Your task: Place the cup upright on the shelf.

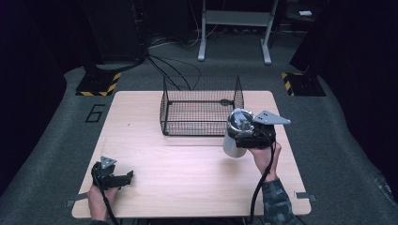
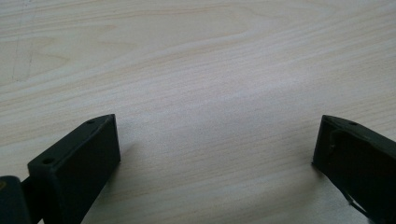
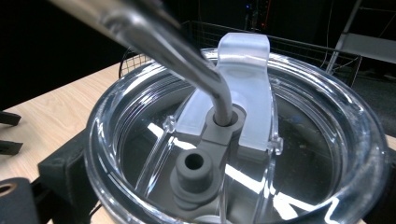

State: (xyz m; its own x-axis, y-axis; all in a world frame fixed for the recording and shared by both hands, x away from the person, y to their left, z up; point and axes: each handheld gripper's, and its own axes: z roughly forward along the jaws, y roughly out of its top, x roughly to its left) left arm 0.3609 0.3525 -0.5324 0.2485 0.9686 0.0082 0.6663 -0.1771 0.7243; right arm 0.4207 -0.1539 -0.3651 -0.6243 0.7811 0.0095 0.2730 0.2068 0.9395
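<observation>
A steel tumbler (image 1: 233,137) with a clear lid (image 3: 299,140) and a bent metal straw (image 3: 187,51) hangs tilted above the wooden table (image 1: 187,173), just in front of the wire basket (image 1: 202,110). My right gripper (image 1: 245,137) is shut on the tumbler near its top. In the right gripper view the lid sits between the two black jaws. My left gripper (image 1: 124,177) rests low at the table's front left, open, with bare wood between its jaws (image 2: 217,144).
The black wire basket stands at the table's far middle, its mesh rim (image 3: 299,44) showing behind the lid. Dark stands with yellow-black striped bases (image 1: 96,84) and a grey frame (image 1: 234,28) sit on the floor beyond the table.
</observation>
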